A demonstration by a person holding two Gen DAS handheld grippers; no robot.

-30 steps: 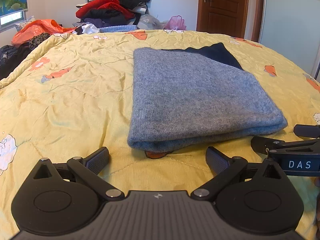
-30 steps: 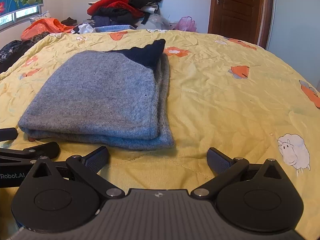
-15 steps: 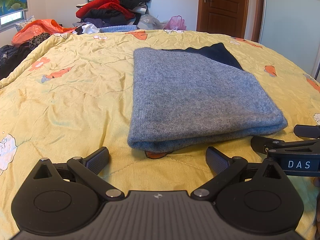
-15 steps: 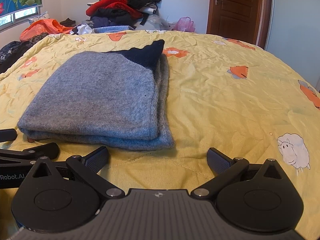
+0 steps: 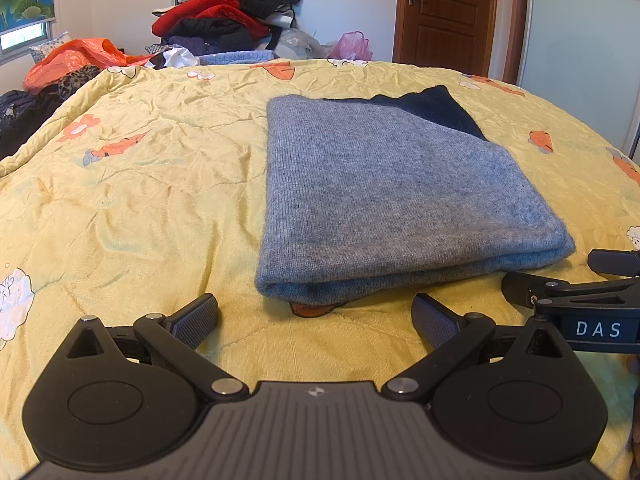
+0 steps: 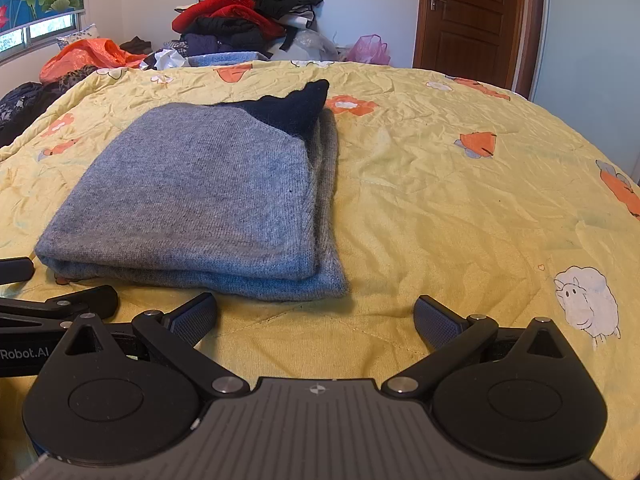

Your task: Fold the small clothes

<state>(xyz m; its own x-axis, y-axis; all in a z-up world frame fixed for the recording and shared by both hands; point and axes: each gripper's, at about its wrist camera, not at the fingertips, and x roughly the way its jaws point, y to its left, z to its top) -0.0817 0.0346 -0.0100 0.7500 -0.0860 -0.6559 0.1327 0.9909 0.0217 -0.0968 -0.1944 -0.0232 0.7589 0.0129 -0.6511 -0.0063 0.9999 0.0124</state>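
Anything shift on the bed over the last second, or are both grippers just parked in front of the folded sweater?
Almost nothing changed. The right gripper drifted very slightly, so its view of the grey sweater barely shifted. The left gripper stayed put. Both stay open, empty, just short of the sweater's near folded edge, which lies folded as before on the yellow bedspread.

- We find the folded sweater [image 5: 384, 196] lying flat on the quilt [image 5: 140, 200], our landmark.
- Our left gripper [image 5: 316, 318] sits just before the sweater's near edge, fingers spread, not touching it.
- Our right gripper [image 6: 316, 318] sits before the sweater's near right corner.
- Behind the sweater, past the quilt's far edge, lies a heap of clothes [image 5: 224, 20].
- Behind and to the right stands a door [image 5: 446, 12].
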